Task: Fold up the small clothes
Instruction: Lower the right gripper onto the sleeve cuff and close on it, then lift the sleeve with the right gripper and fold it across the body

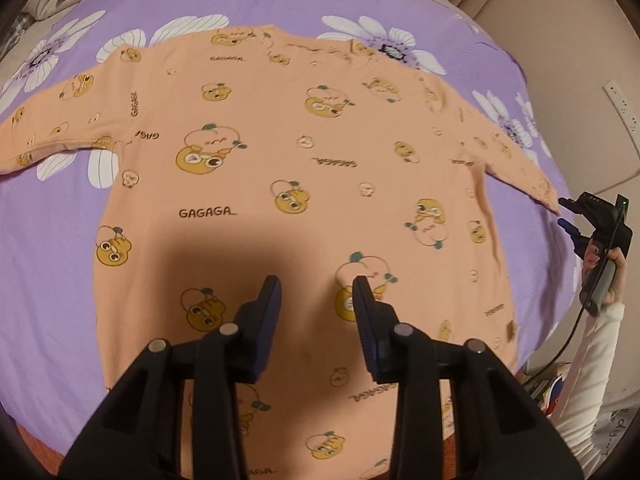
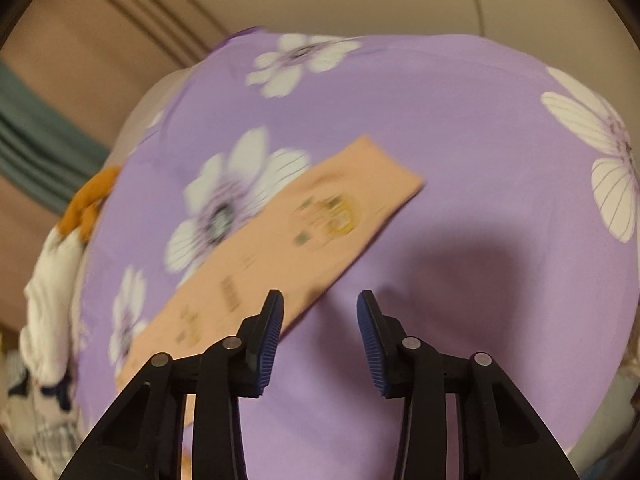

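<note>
A peach long-sleeved shirt, printed with cartoon faces and the word GAGAGA, lies flat on a purple flowered sheet with both sleeves spread out. My left gripper hangs open over the shirt's lower body, with nothing between its blue pads. In the left wrist view, a hand holds my right gripper just off the cuff of the right-hand sleeve. In the right wrist view that sleeve runs diagonally. There my right gripper stands open, its left finger over the sleeve's edge and the gap over bare sheet.
The bed ends near a beige wall with a socket strip. An orange and white soft toy lies at the sheet's edge. Books and clutter sit below the bed beside a white sleeve.
</note>
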`<state>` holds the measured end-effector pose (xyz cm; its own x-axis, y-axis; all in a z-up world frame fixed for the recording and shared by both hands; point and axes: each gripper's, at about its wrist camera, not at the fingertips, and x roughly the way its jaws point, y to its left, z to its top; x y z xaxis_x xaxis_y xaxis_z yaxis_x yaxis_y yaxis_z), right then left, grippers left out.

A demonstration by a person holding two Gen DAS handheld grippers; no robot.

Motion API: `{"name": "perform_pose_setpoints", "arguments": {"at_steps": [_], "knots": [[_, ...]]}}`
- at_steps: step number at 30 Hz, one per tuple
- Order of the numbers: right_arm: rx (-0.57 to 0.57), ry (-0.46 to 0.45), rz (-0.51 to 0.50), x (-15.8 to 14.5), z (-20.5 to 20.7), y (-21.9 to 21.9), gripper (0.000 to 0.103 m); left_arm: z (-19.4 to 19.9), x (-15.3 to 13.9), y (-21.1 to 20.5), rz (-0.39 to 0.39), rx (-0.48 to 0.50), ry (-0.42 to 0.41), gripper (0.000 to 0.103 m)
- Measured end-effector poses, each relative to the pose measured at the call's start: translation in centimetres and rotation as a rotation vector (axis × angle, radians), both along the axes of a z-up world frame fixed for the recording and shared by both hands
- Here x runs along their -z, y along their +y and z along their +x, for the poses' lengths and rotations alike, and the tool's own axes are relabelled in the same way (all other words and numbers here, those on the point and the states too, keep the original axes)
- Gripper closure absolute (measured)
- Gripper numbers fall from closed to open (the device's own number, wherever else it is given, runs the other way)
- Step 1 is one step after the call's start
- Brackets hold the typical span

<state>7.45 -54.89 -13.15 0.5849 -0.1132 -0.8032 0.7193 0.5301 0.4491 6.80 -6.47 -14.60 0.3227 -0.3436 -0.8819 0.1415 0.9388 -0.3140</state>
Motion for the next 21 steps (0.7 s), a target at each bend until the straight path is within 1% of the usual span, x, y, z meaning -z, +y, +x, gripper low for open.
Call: {"name": "perform_pose_setpoints", "arguments": {"at_steps": [4, 6, 8, 9, 11, 12, 14, 16, 18, 20, 21], "knots": [[0.040, -0.006, 0.025, 1.4, 0.4, -2.2, 0.062, 0.3, 0.3, 0.4, 0.015, -0.005, 0.002, 0.067], [0.062, -0.004, 0.049, 2.0, 0.5, -3.1, 0.066, 0.4, 0.3, 0.7, 0.015, -0.013, 0.000, 0.067], [0.071, -0.016, 0.041, 2.2, 0.7, -3.7, 0.074, 0.5, 0.1, 1.0, 0.019, -0.022, -0.006, 0.067], [0.067, -0.017, 0.032, 2.3, 1.0, -3.9, 0.076, 0.5, 0.1, 1.1, 0.020, -0.027, -0.008, 0.067], [0.060, -0.016, 0.016, 2.4, 1.5, -4.3, 0.094, 0.7, 0.0, 1.4, 0.018, -0.037, -0.007, 0.067], [0.057, 0.002, -0.004, 2.3, 1.8, -4.4, 0.095, 0.8, -0.1, 1.6, 0.012, -0.044, -0.006, 0.067], [0.035, -0.004, -0.041, 1.5, 2.0, -4.1, 0.096, 0.9, -0.3, 1.9, 0.007, -0.054, -0.008, 0.067], [-0.004, -0.027, -0.124, -0.4, 2.2, -3.1, 0.096, 1.0, -0.7, 2.4, 0.003, -0.068, -0.016, 0.067], [-0.053, -0.047, -0.200, -2.8, 2.7, -1.8, 0.097, 1.1, -1.2, 2.9, 0.000, -0.085, -0.027, 0.067], [-0.099, -0.077, -0.240, -4.9, 3.2, -0.4, 0.097, 1.2, -1.7, 3.4, -0.005, -0.102, -0.040, 0.067], [-0.137, -0.104, -0.267, -6.4, 3.6, 0.7, 0.097, 1.3, -2.1, 3.7, -0.007, -0.113, -0.048, 0.067]]}}
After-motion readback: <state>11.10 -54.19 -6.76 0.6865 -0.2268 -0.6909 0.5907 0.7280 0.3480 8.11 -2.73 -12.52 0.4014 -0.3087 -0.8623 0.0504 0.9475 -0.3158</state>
